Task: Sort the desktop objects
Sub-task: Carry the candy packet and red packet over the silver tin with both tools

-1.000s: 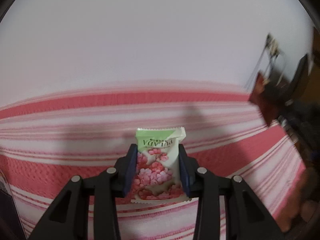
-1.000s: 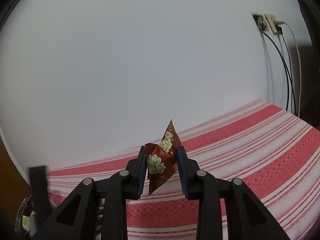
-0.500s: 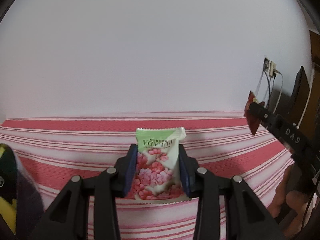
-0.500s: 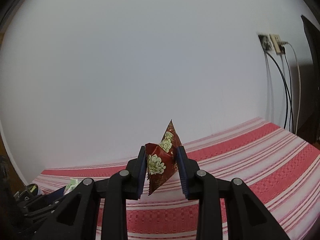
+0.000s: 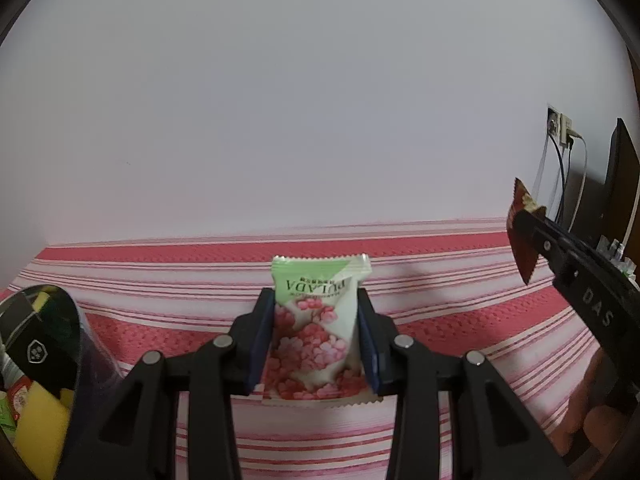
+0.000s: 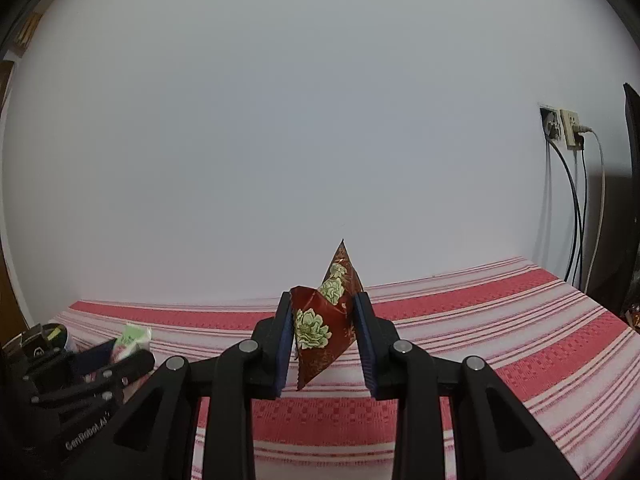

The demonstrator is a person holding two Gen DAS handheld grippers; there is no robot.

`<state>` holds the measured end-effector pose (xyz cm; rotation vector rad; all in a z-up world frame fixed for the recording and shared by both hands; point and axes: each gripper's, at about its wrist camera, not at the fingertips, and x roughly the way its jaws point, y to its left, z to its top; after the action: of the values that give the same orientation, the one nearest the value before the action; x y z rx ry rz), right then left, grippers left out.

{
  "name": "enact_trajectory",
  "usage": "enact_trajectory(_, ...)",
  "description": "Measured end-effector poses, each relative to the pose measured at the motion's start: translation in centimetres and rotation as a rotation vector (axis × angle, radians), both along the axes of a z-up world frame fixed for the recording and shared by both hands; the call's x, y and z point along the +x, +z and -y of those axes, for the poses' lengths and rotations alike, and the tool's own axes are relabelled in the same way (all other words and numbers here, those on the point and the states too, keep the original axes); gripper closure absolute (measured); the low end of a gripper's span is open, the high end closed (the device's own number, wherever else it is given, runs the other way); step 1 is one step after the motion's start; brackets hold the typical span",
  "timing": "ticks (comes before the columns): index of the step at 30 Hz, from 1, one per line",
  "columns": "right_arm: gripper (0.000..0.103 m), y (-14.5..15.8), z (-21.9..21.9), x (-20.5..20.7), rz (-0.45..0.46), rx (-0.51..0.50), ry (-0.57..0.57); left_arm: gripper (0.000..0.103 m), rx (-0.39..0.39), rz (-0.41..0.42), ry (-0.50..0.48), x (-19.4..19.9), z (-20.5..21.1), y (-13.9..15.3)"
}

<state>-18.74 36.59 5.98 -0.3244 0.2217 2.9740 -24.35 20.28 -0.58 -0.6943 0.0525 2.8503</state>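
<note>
My left gripper (image 5: pixel 316 320) is shut on a white and green snack packet with pink flowers (image 5: pixel 316 328) and holds it above the red-striped tablecloth (image 5: pixel 440 312). My right gripper (image 6: pixel 322 324) is shut on a dark red pyramid-shaped packet with pale flowers (image 6: pixel 324 320), also held above the cloth. In the left wrist view the right gripper (image 5: pixel 524 232) shows at the right edge with the red packet (image 5: pixel 520 236). In the right wrist view the left gripper (image 6: pixel 120 354) shows at the lower left with the white packet (image 6: pixel 134 338).
A dark round container (image 5: pixel 44 364) holding yellow and other packets stands at the left; it also shows in the right wrist view (image 6: pixel 44 336). A white wall rises behind the table. Wall sockets with hanging cables (image 6: pixel 564 128) and a dark panel (image 6: pixel 632 200) are at the right.
Both views have tilted up and steadied, and the container has come into the left wrist view. Both packets stay gripped.
</note>
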Motion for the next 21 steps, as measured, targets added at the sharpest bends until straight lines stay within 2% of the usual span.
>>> enact_trajectory(11, 0.071, 0.2, -0.1, 2.5, -0.015, -0.041, -0.047, 0.065, -0.021, -0.009, 0.007, 1.2, 0.5, -0.2)
enact_trajectory(21, 0.071, 0.3, 3.3, 5.1, -0.037, 0.018, -0.045, 0.065, -0.016, 0.000, 0.016, 2.1, 1.3, -0.4)
